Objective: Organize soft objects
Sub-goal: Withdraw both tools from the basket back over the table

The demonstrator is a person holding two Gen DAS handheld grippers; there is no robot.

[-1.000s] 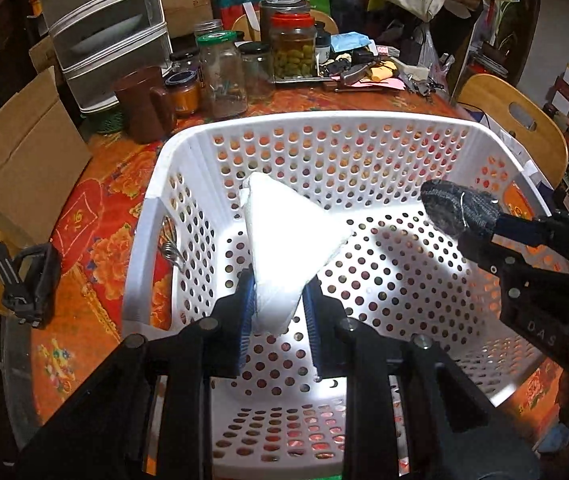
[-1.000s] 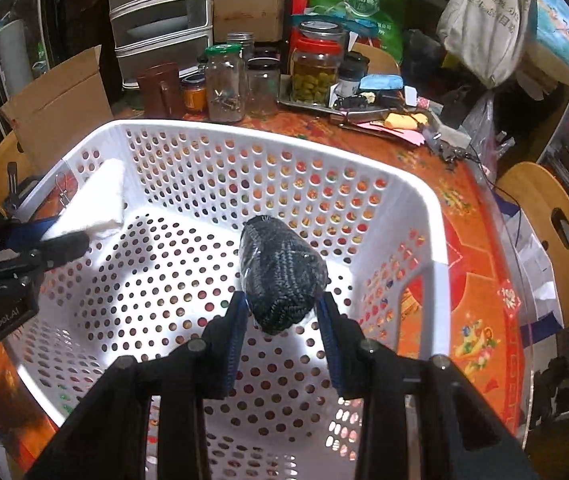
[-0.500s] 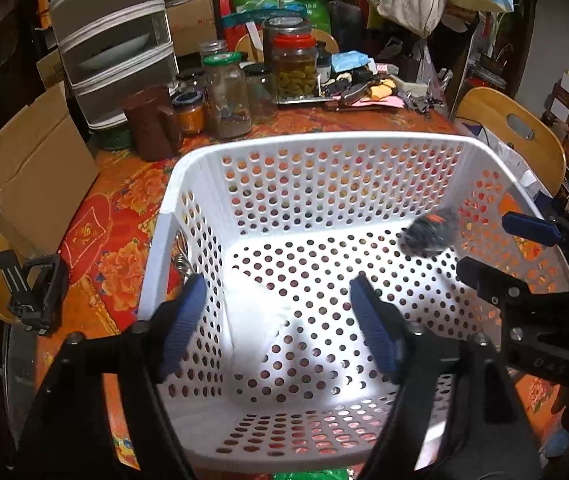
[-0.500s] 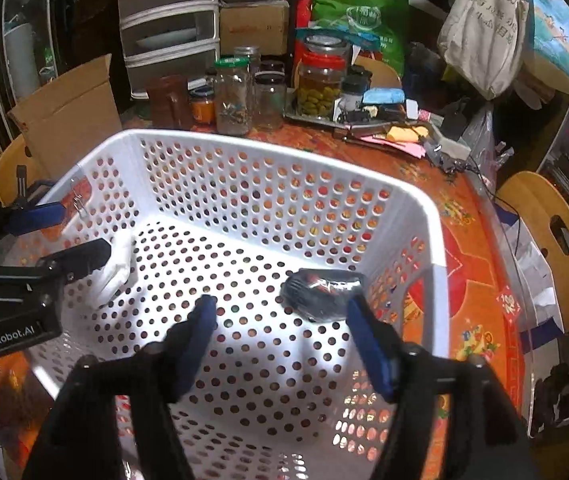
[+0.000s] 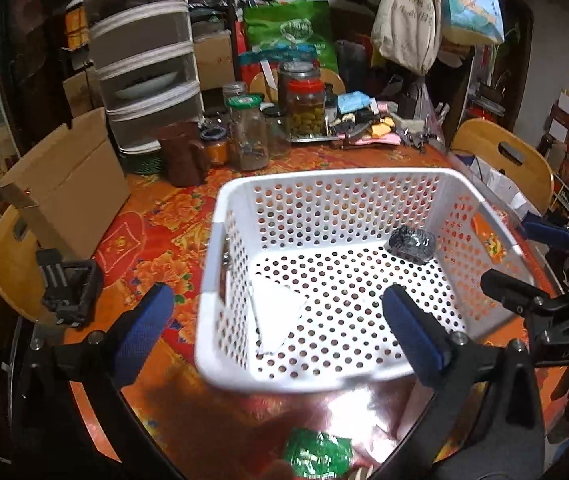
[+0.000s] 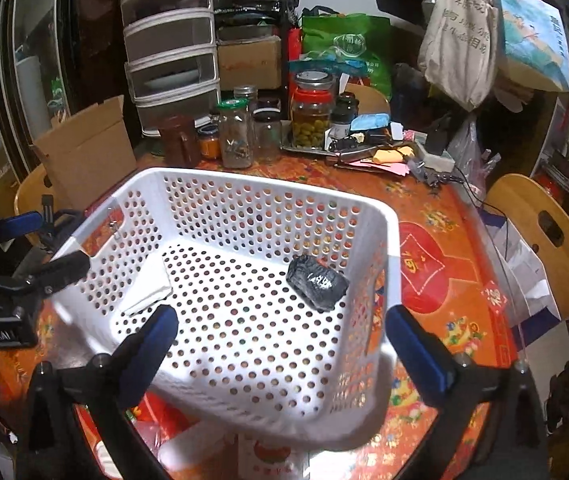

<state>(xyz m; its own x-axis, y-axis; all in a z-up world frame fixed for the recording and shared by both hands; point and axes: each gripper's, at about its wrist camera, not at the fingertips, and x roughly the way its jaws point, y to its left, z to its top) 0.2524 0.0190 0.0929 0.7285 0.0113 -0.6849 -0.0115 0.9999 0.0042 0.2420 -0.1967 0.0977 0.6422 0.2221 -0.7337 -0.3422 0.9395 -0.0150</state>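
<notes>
A white perforated basket [image 5: 326, 179] stands on the red-orange table; it also shows in the right wrist view [image 6: 268, 196]. A white folded cloth [image 5: 273, 316] lies on its floor at the left, also seen in the right wrist view [image 6: 149, 295]. A dark grey rolled sock [image 5: 410, 243] lies at the back right of the basket, and in the right wrist view [image 6: 317, 283]. My left gripper [image 5: 278, 334] is open and empty, held back above the basket's near rim. My right gripper [image 6: 280, 350] is open and empty, also above the near rim.
Several glass jars [image 5: 250, 134], a brown mug [image 5: 183, 157], a drawer unit [image 5: 140, 68] and a cardboard box [image 5: 64, 184] stand behind the basket. Wooden chairs [image 6: 536, 228] stand around the table. A green wrapper [image 5: 316, 454] lies at the near edge.
Both grippers opened and let go: the white cloth and the dark sock dropped onto the basket floor. Both grippers then pulled back and up from the basket.
</notes>
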